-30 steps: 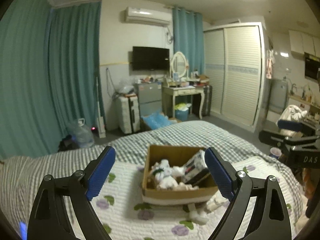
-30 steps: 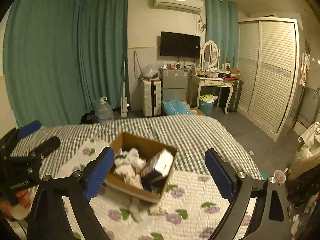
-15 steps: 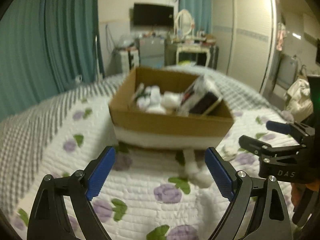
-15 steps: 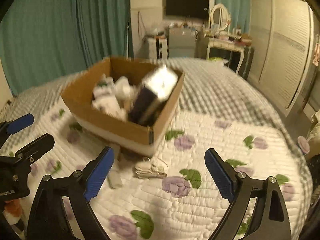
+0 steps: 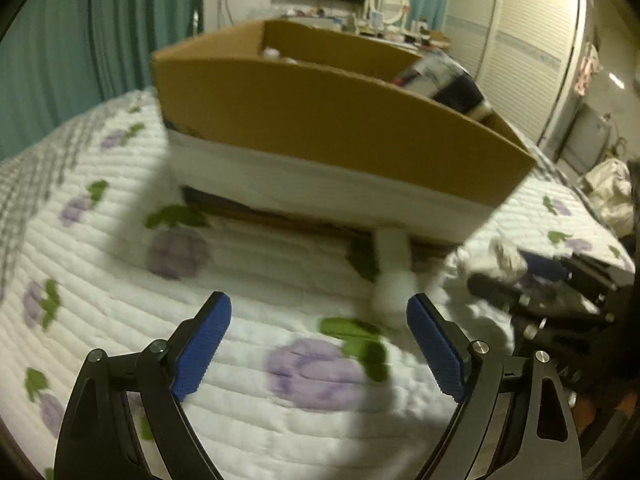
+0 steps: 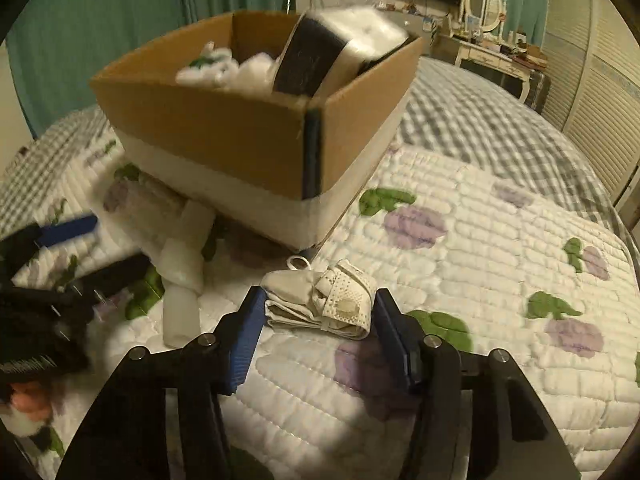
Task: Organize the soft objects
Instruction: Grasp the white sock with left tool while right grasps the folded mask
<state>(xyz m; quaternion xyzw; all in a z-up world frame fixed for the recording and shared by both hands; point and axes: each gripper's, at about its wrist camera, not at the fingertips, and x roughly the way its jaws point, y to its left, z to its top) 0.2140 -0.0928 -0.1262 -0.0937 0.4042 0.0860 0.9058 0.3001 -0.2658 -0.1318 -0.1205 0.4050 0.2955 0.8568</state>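
Note:
A cardboard box (image 6: 224,120) holding white soft items and a dark-banded package (image 6: 316,56) stands on the quilted bed; it also shows in the left wrist view (image 5: 320,120). A folded cream cloth item (image 6: 320,308) lies in front of the box, between the fingers of my right gripper (image 6: 318,312), whose jaws have narrowed around it and touch or nearly touch its sides. A white sock (image 6: 184,276) lies at the box's left corner; in the left wrist view the sock (image 5: 394,276) is just beyond my open, empty left gripper (image 5: 318,320).
The bed's white floral quilt (image 6: 480,248) surrounds the box, with a checked cover (image 6: 480,120) beyond. The left gripper's body (image 6: 48,292) sits at the left of the right wrist view. A dressing table (image 6: 488,52) and wardrobe stand behind.
Both grippers have dropped low and moved close to the box. The right gripper's jaws have narrowed around the cream cloth item. The left gripper stays wide open.

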